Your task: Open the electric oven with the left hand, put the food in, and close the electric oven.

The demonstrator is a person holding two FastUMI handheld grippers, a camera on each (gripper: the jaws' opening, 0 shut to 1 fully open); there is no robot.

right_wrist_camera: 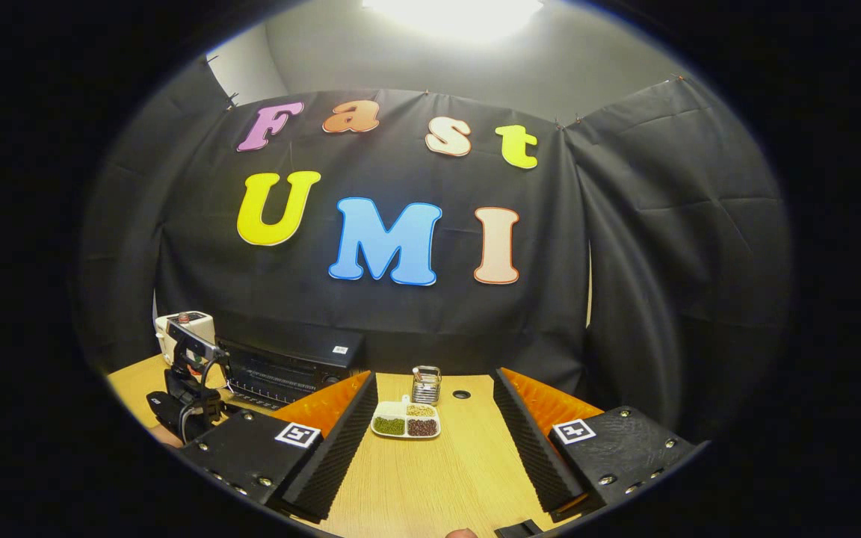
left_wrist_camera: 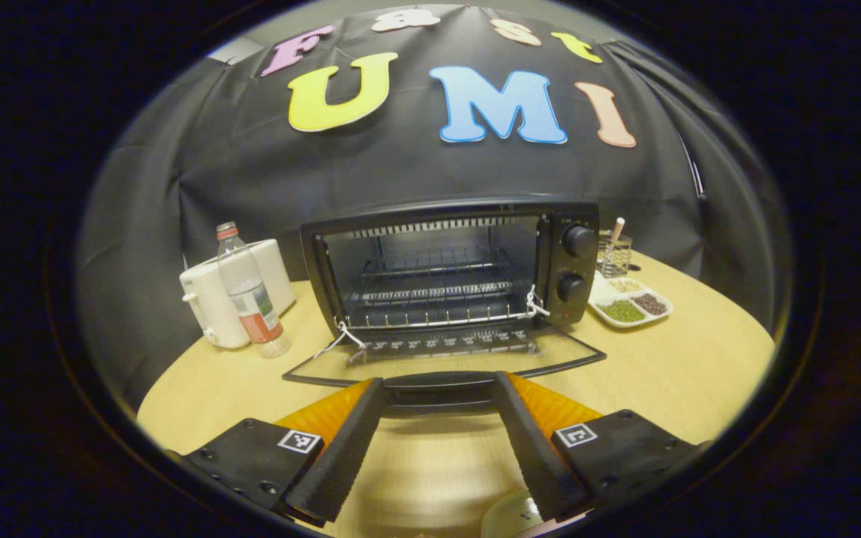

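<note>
The black electric oven stands open at the back of the wooden table. Its glass door lies folded down flat toward me, and a wire rack shows inside with nothing on it. My left gripper is open, its fingertips spread at either end of the door's handle. A pale rounded object peeks out at the bottom edge, mostly hidden. In the right gripper view my right gripper is open and holds nothing, low over the table. Far left there sit the oven and the left gripper.
A plastic bottle and a white appliance stand left of the oven. To its right are a divided dish of beans and a wire holder. The same dish lies ahead of the right gripper.
</note>
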